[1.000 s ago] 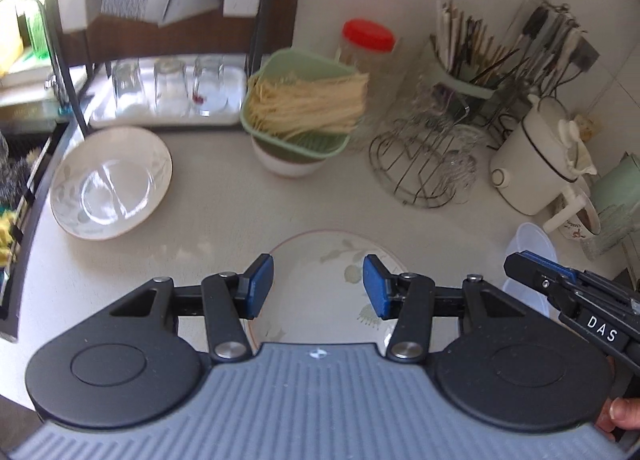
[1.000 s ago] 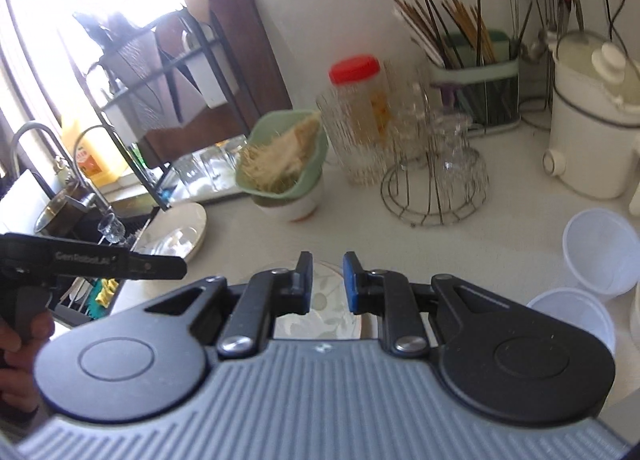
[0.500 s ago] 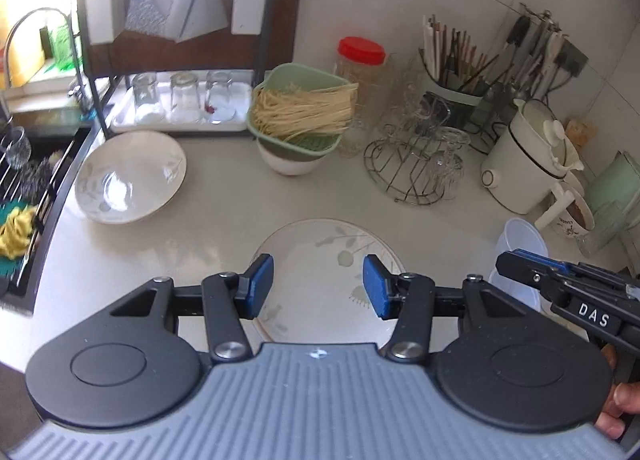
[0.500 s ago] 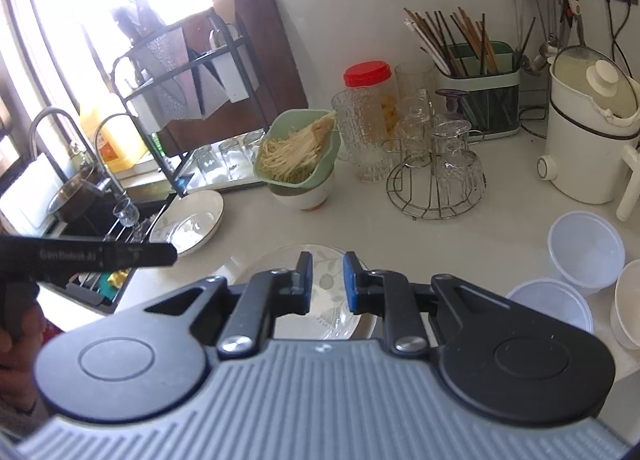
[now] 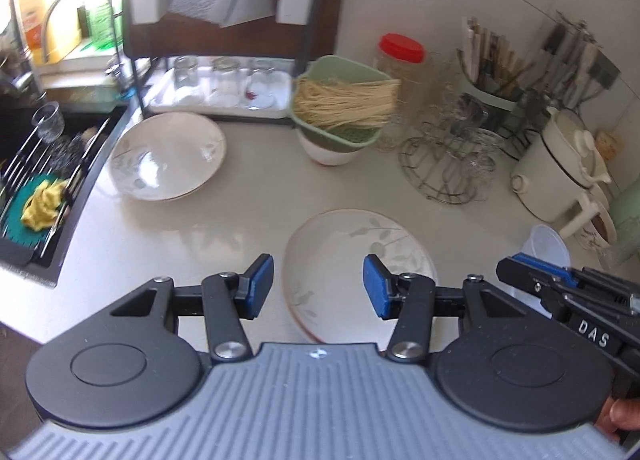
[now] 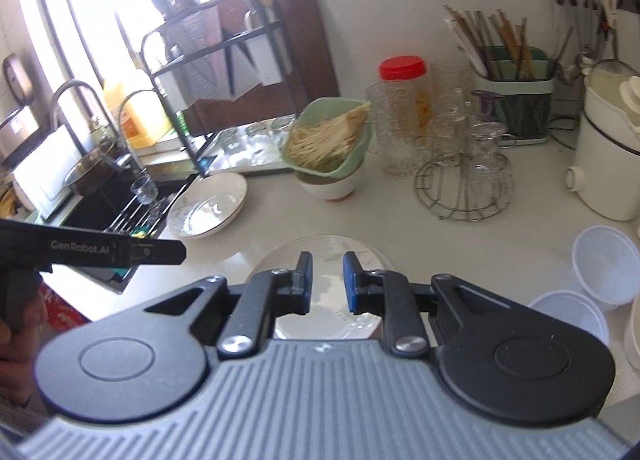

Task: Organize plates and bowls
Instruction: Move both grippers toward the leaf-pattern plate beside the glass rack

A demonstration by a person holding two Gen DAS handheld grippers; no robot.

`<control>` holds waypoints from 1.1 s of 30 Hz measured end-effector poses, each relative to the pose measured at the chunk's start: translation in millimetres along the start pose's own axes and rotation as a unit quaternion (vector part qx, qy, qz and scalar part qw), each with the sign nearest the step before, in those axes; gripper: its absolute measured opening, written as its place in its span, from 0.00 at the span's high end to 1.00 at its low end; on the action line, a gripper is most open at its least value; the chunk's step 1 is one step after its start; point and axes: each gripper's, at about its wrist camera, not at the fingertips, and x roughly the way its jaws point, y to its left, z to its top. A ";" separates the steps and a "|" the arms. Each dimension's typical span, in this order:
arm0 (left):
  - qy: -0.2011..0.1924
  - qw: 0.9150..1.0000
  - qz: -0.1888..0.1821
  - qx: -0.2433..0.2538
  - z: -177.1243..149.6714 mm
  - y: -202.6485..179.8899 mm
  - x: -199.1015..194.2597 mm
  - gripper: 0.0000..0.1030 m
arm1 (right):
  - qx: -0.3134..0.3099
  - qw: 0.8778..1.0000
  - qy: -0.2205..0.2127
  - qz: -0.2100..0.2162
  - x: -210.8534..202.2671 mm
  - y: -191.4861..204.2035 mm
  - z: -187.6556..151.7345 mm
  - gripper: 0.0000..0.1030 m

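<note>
- Pale kitchen counter (image 5: 248, 200) crowded along the back: dish rack (image 5: 224, 40), white cooker (image 5: 560, 176), wire glass stand (image 5: 444, 168), chopstick holder (image 5: 492, 92).
- Sink (image 5: 36, 164) off the left edge of the counter, with a yellow cloth inside.
- Plate stack (image 5: 168, 156) near the sink edge, just in front of the rack; looks like the place for gathering plates.
- Leaf-print plate (image 5: 360, 260) lying flat at the near edge of the counter, well apart from the stack.
- Green strainer (image 5: 344, 100) of noodles perched on a white bowl (image 5: 332, 150), between the two plates and further back.
- Clear plastic bowls (image 6: 604, 260) at the far right.
- Left gripper (image 5: 318, 286) hovering above the near plate, jaws wide apart, gripping nothing.
- Right gripper (image 6: 326, 282) above the same plate, jaws only partly apart, also gripping nothing.
- Risks: flat glazed rim hard to pinch, so slipping or sliding off the near edge likely; both tools crowding one plate may collide; a careless swing toward the stack could clip the strainer.
</note>
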 end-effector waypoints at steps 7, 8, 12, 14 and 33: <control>0.002 1.000 0.007 -0.017 10.3 33.2 2.6 0.46 | -0.013 1.000 0.012 0.019 19.5 22.3 5.9 0.80; 0.005 1.000 0.006 -0.020 13.7 38.3 4.9 0.46 | -0.014 1.000 0.015 0.019 23.2 25.7 6.9 0.80; 0.012 1.000 0.005 -0.020 25.7 56.0 13.1 0.46 | -0.019 0.999 0.019 0.017 36.6 38.8 14.1 0.80; 0.015 1.000 0.001 -0.021 32.8 65.2 17.9 0.46 | -0.018 0.999 0.021 0.017 45.2 44.2 17.4 0.80; 0.039 0.999 0.003 0.011 97.6 171.5 94.0 0.26 | -0.023 0.998 0.057 -0.015 138.2 99.1 48.5 0.33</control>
